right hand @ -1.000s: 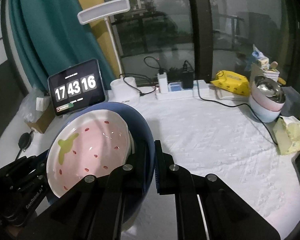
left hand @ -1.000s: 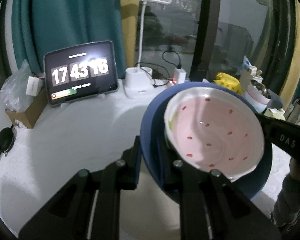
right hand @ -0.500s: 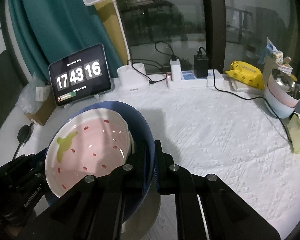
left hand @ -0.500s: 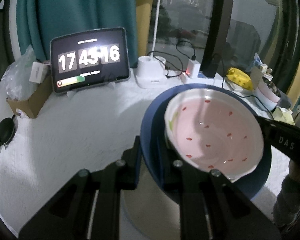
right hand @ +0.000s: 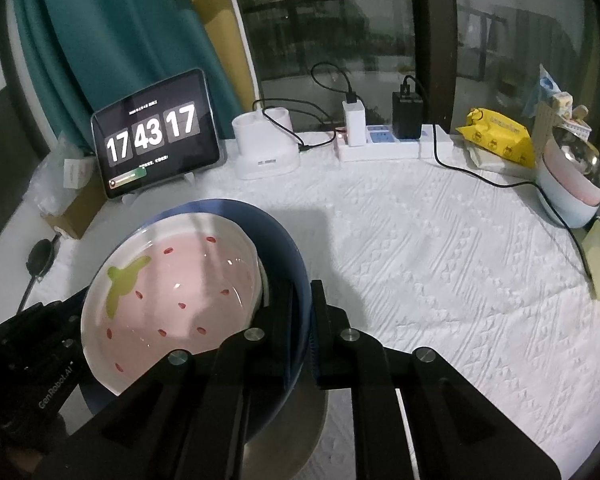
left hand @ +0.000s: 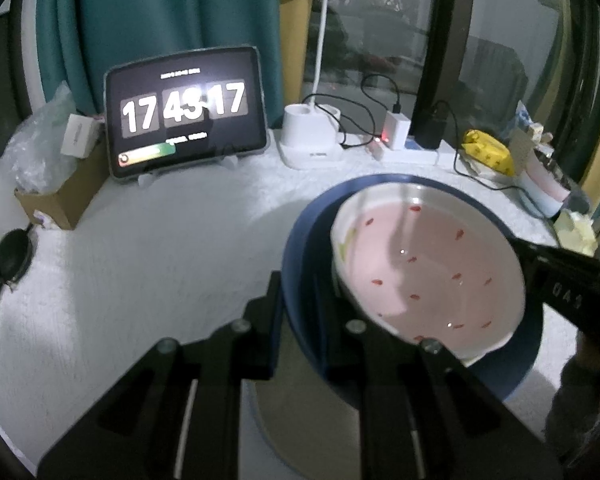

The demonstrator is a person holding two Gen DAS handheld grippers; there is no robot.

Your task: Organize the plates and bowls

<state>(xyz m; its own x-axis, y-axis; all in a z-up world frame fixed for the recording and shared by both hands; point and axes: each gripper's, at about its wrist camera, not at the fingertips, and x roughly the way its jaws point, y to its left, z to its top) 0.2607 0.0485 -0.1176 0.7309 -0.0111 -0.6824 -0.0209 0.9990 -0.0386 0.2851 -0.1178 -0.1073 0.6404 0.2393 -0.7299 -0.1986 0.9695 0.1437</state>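
Note:
A dark blue bowl holds a pink strawberry-pattern dish inside it. My left gripper is shut on the blue bowl's left rim. My right gripper is shut on the same blue bowl at its right rim, with the pink dish nested inside. Both grippers hold the bowl above the white cloth. A pale round plate shows just below the bowl in both views.
A tablet clock stands at the back left, with a lamp base and a power strip beside it. Stacked bowls and a yellow packet sit at the right. A cardboard box is at the left.
Both grippers and the held bowl have dropped lower and tilted toward the table. The table's back items now sit higher in view. The grip has not changed.

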